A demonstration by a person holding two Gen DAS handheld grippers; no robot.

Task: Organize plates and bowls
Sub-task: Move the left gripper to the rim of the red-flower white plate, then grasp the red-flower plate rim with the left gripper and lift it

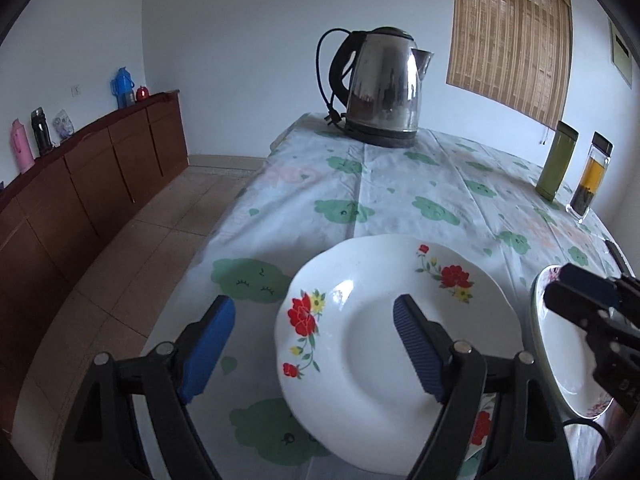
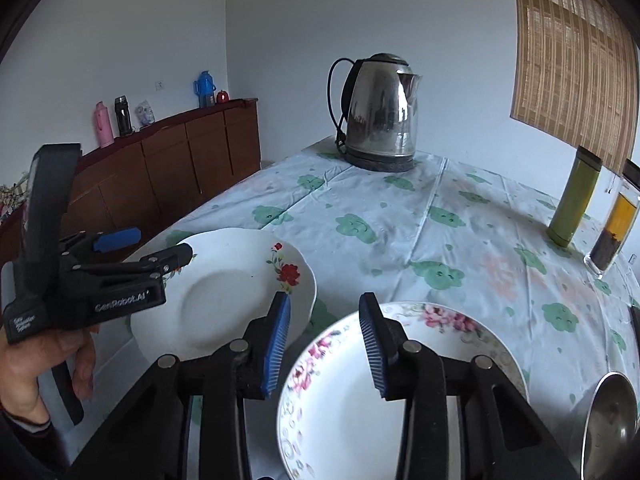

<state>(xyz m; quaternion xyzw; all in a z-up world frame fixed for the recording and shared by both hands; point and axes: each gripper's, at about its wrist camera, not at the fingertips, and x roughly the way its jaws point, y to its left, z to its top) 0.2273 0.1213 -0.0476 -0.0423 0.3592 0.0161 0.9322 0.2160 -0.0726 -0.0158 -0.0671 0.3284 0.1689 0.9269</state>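
1. While the jaws of the left gripper [image 1: 314,328] are held wide apart, the left rim of the red-flowered plate [image 1: 372,344] is seen between them; one pad hangs over the plate's inner face, the other over the tablecloth [image 1: 400,184], and neither presses on the rim.
2. The jaws of the right gripper [image 2: 324,320] are set partly apart, nothing clamped between them; the left rim of the pink-flowered plate [image 2: 344,412] lies under the gap, the right pad sits over its inner face, and contact cannot be told.
3. Both plates are laid on the near part of the table, side by side, the red-flowered one to the left, their rims close together.
4. A hand [image 2: 36,364] is seen gripping the left gripper's handle.
5. A metal lid [image 2: 612,424] is seen just right of the pink-flowered plate.
6. Farther back a steel kettle [image 1: 380,88] is placed, and at the right edge a green flask [image 1: 557,160] and a tea bottle [image 1: 590,178] are stood.
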